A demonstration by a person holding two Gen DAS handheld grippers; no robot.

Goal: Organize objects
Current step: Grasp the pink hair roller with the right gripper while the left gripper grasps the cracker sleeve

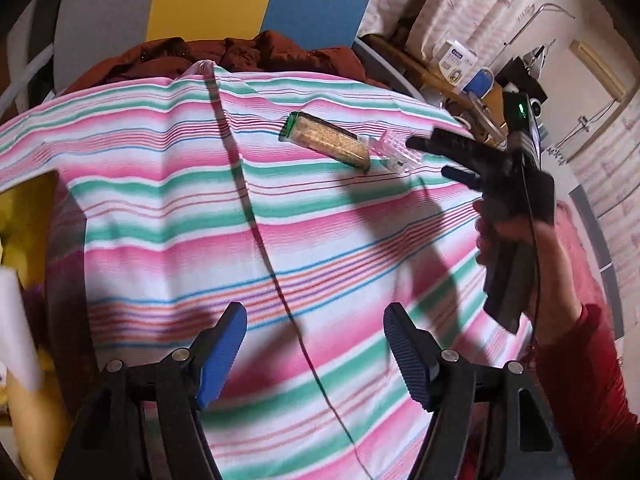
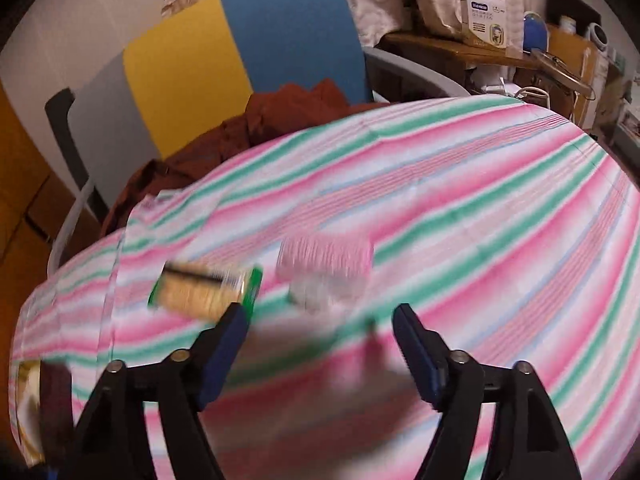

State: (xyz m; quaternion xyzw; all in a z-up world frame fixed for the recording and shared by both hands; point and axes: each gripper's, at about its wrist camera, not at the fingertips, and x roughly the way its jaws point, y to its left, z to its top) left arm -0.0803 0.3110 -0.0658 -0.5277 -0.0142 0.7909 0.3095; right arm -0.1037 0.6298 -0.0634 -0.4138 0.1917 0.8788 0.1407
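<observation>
— Looking at my right claw (image 2: 320,320), I see its jaws wide and empty. What should I take care of now?

— Come down slowly. The clear pink box (image 2: 324,272) lies on the striped counter (image 2: 500,220), just beyond your fingertips and between them. The green cracker packet (image 2: 204,288) lies just beside it on the left, at your left finger, so I think you could catch both.

— And my left claw (image 1: 316,356)?

— Also wide, holding nothing, over bare cloth at the near side, well apart from both things.
</observation>
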